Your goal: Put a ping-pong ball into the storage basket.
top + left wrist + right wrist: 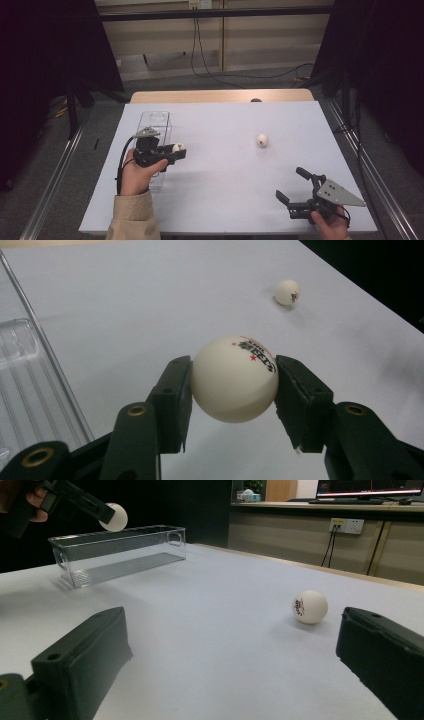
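Note:
My left gripper (pixel 176 151) is shut on a white ping-pong ball (pixel 234 378), held in the air just right of a clear plastic box (pixel 155 131) at the table's left. From the right gripper view, that held ball (pixel 113 517) hangs above the box (pixel 120 551). A second white ball (pixel 262 140) lies on the white table top right of centre, also seen from the left gripper view (pixel 287 292) and the right gripper view (pixel 310 607). My right gripper (pixel 290 185) is open near the front right corner, nothing between its pads, pointing toward the loose ball.
The white table top (pixel 225 165) has a wooden strip (pixel 220 96) along its far edge. Metal rails run on the floor at both sides. Cables hang at the back wall. Dark curtains stand at left and right.

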`<state>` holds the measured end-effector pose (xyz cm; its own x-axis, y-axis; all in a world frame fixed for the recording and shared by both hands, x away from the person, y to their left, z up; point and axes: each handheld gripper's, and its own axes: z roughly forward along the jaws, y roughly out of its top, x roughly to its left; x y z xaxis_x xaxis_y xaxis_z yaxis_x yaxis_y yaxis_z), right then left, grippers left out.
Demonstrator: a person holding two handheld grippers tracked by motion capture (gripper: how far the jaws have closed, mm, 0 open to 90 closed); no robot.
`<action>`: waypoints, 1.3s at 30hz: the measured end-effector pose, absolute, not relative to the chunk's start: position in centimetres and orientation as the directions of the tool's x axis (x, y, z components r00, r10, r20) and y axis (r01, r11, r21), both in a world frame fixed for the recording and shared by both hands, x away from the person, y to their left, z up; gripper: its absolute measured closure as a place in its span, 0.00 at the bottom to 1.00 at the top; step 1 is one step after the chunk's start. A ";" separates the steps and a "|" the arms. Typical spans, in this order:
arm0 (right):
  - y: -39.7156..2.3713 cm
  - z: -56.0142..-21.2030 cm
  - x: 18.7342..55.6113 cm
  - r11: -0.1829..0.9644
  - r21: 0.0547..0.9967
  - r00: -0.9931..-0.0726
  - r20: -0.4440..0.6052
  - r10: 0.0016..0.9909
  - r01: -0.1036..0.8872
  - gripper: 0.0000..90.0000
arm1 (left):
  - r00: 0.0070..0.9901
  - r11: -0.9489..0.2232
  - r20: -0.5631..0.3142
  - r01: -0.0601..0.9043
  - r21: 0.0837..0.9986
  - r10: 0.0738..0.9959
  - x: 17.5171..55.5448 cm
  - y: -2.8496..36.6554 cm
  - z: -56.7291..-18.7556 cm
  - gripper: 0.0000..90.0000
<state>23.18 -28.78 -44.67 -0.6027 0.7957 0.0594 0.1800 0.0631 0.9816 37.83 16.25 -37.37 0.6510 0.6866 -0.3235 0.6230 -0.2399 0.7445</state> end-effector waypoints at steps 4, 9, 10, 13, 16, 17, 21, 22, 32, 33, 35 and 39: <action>-28.8 -44.7 23.2 0.063 0.982 -0.603 0.059 0.796 0.180 0.00 | 0.648 -0.241 -0.319 0.624 0.743 0.692 37.8 16.4 -37.3 0.56; -28.8 -44.7 23.2 0.063 0.981 -0.602 0.061 0.796 0.182 0.00 | 0.646 -0.242 -0.313 0.621 0.746 0.696 37.8 16.6 -37.3 0.57; -28.8 -44.7 23.2 0.062 0.981 -0.602 0.061 0.796 0.182 0.00 | 0.646 -0.242 -0.313 0.621 0.745 0.696 37.8 16.7 -37.3 0.57; -28.8 -44.7 23.2 0.063 0.982 -0.603 0.060 0.796 0.180 0.00 | 0.643 -0.240 -0.309 0.621 0.747 0.701 37.8 16.8 -37.3 0.57; -28.8 -44.7 23.2 0.063 0.981 -0.602 0.061 0.796 0.182 0.00 | 0.640 -0.237 -0.308 0.621 0.748 0.704 37.8 16.9 -37.3 0.57; -28.8 -44.7 23.2 0.063 0.982 -0.603 0.060 0.796 0.180 0.00 | 0.640 -0.237 -0.307 0.620 0.748 0.704 37.8 16.9 -37.3 0.57; -28.8 -44.7 23.2 0.062 0.981 -0.603 0.061 0.796 0.182 0.00 | 0.640 -0.237 -0.306 0.619 0.749 0.705 37.8 17.0 -37.2 0.57; -28.8 -44.7 23.2 0.062 0.981 -0.603 0.061 0.796 0.182 0.00 | 0.639 -0.237 -0.305 0.619 0.749 0.706 37.8 17.0 -37.2 0.56; -28.8 -44.7 23.2 0.062 0.982 -0.603 0.060 0.796 0.179 0.00 | 0.630 -0.229 -0.300 0.619 0.751 0.717 37.8 17.5 -37.2 0.57; -28.8 -44.7 23.2 0.062 0.982 -0.603 0.060 0.796 0.179 0.00 | 0.629 -0.231 -0.297 0.618 0.751 0.719 37.8 17.5 -37.2 0.57; -28.8 -44.7 23.2 0.062 0.982 -0.603 0.060 0.796 0.180 0.00 | 0.626 -0.226 -0.298 0.618 0.753 0.720 37.8 17.6 -37.2 0.57; -28.8 -44.7 23.2 0.062 0.982 -0.603 0.060 0.796 0.180 0.00 | 0.622 -0.222 -0.296 0.618 0.754 0.725 37.8 17.9 -37.2 0.57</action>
